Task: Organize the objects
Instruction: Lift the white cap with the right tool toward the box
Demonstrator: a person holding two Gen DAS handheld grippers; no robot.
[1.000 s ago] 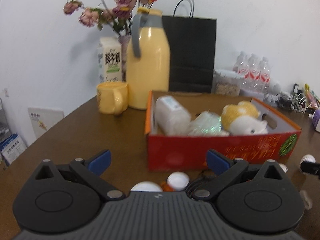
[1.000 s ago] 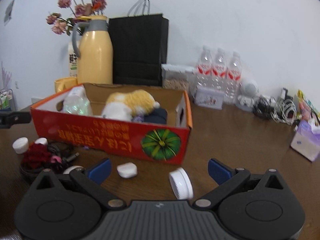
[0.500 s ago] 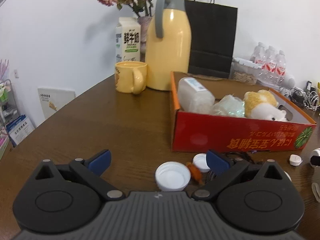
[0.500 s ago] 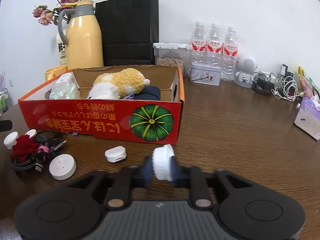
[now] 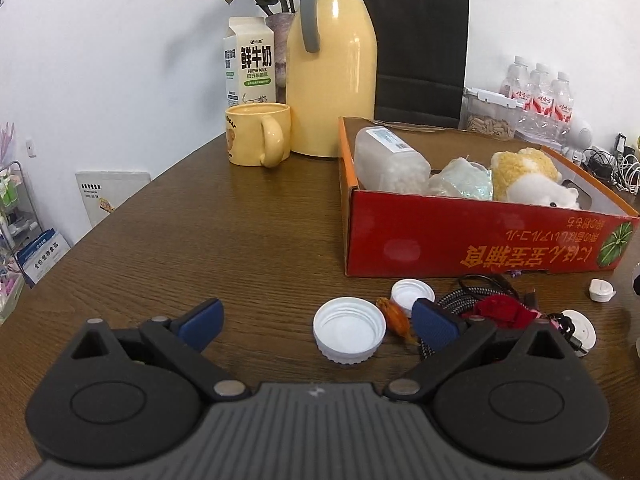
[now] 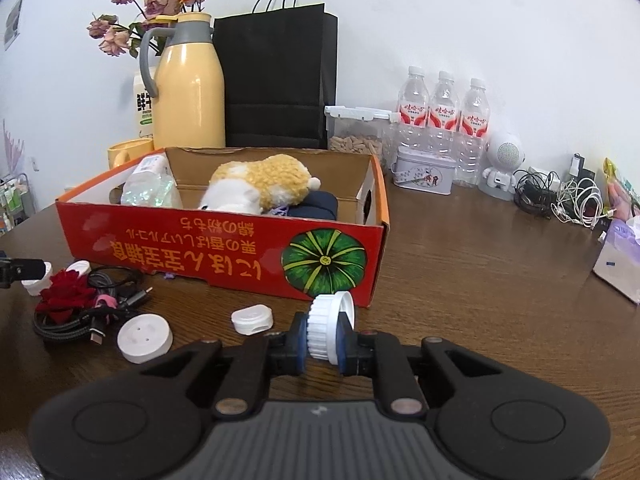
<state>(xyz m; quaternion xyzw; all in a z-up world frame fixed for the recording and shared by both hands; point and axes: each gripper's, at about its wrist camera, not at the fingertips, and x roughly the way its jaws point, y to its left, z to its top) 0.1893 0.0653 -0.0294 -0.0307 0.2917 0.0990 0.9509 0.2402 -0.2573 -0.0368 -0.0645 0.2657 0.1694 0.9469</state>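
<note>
Dark wooden bench [image 6: 480,280] looked cluttered; my right claw [image 6: 323,340] clenched a ribbed cap [image 6: 326,326] edgewise before the red box [image 6: 200,248], so it could squirt free; left claw [image 5: 316,316] gaped, its jaws just narrowing, astride an upturned cap [image 5: 349,330].

The left gripper [image 5: 316,322] tilts downward over the table, its blue-padded jaws spread wide and just easing inward, pressing on nothing. The right gripper [image 6: 323,340] also tilts downward, its jaws clamped on a white ribbed cap [image 6: 326,326] held on edge.
</note>
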